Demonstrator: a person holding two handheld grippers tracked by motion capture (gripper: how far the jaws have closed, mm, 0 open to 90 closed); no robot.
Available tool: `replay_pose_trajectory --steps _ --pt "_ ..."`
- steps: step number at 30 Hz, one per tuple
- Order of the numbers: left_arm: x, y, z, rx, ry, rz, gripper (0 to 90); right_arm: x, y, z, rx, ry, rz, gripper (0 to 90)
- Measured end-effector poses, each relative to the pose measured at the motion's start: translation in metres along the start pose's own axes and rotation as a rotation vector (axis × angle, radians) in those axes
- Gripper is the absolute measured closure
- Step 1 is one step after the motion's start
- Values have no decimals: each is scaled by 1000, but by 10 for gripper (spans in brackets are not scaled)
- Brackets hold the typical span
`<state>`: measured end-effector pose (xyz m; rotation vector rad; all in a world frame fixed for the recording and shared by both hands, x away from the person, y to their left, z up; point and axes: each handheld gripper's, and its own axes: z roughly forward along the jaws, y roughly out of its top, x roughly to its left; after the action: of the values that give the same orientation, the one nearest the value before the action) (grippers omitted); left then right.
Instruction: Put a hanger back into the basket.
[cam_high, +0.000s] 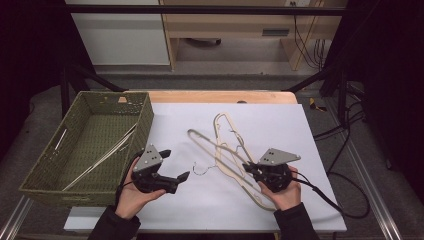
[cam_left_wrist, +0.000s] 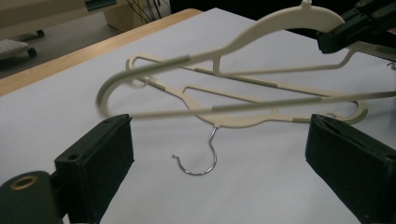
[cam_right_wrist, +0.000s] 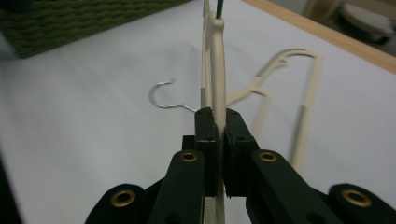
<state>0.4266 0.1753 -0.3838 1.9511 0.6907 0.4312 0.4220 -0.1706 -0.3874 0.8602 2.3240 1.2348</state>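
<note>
- Right tongs (cam_right_wrist: 217, 122) clamp tight on a cream hanger (cam_right_wrist: 217, 56), lifted above the white-covered table (cam_high: 300, 130).
- Left tongs (cam_left_wrist: 219, 154) gape wide, empty, near a second hanger (cam_left_wrist: 261, 119) lying flat.
- Green basket (cam_high: 145, 125) sits at the left.

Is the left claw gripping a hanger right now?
No, the left claw stands wide open over the white sheet, with nothing pressed between its pads; the cream hanger is clamped in the right claw.

My left gripper (cam_high: 176, 165) hovered with jaws spread wide; my right gripper (cam_high: 248, 168) had its jaws clamped tight, wrist raised.
</note>
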Motion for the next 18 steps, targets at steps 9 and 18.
replay_pose_trajectory --steps 9,18 --pt "-7 2 2 8 -35 42 144 28 10 11 -13 235 -34 869" --pt "-19 2 9 43 -131 131 394 45 13 18 10 344 -73 869"
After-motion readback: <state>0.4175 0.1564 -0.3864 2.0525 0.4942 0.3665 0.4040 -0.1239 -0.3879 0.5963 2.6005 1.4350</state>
